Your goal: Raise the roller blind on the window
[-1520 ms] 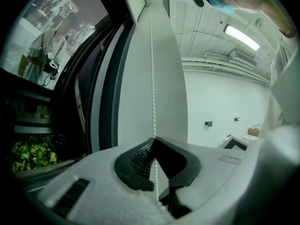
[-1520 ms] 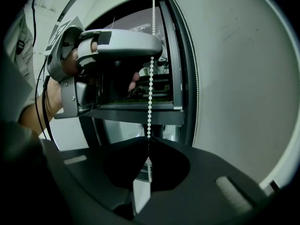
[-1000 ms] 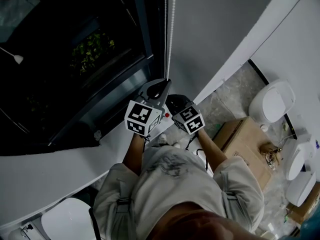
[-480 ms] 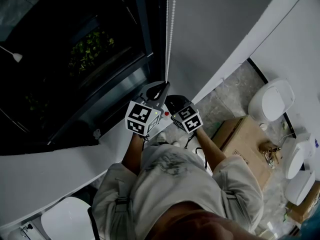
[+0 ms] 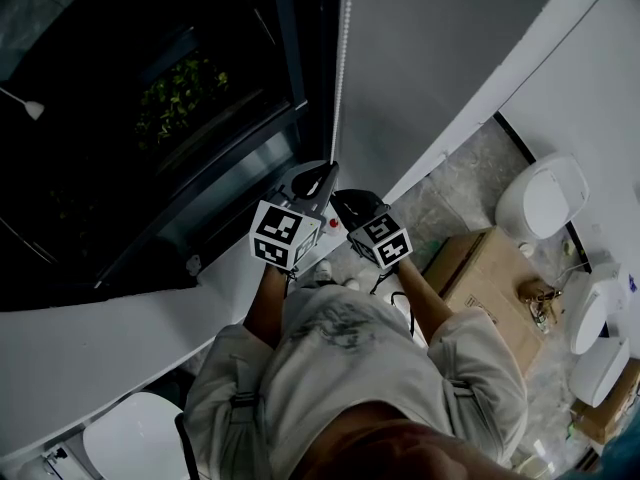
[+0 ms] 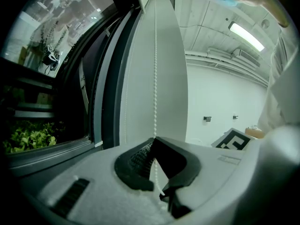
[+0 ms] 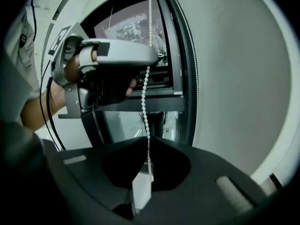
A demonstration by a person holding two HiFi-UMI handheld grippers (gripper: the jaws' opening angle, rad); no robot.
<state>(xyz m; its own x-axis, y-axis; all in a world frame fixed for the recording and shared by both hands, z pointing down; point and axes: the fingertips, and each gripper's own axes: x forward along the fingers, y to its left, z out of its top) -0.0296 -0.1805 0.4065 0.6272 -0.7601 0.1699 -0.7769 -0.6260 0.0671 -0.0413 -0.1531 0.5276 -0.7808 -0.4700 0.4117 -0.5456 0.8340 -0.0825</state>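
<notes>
Floor (image 5: 462,183): pale, mottled, stone look. Cardboard box (image 5: 478,273) flat on it, small brass fitting (image 5: 538,300) on box top. White fixture (image 5: 545,200) on floor just past box. Two more white pieces (image 5: 592,320) near box, at right edge. Second box (image 5: 612,413) in corner, partly cut off.

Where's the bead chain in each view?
Head view: chain hangs at top centre, just right of the window frame.
Left gripper view: chain vertical at centre, right of the window frame.
Right gripper view: chain vertical at centre, left of the window frame.
Shared landmark: the dark window frame.
</notes>
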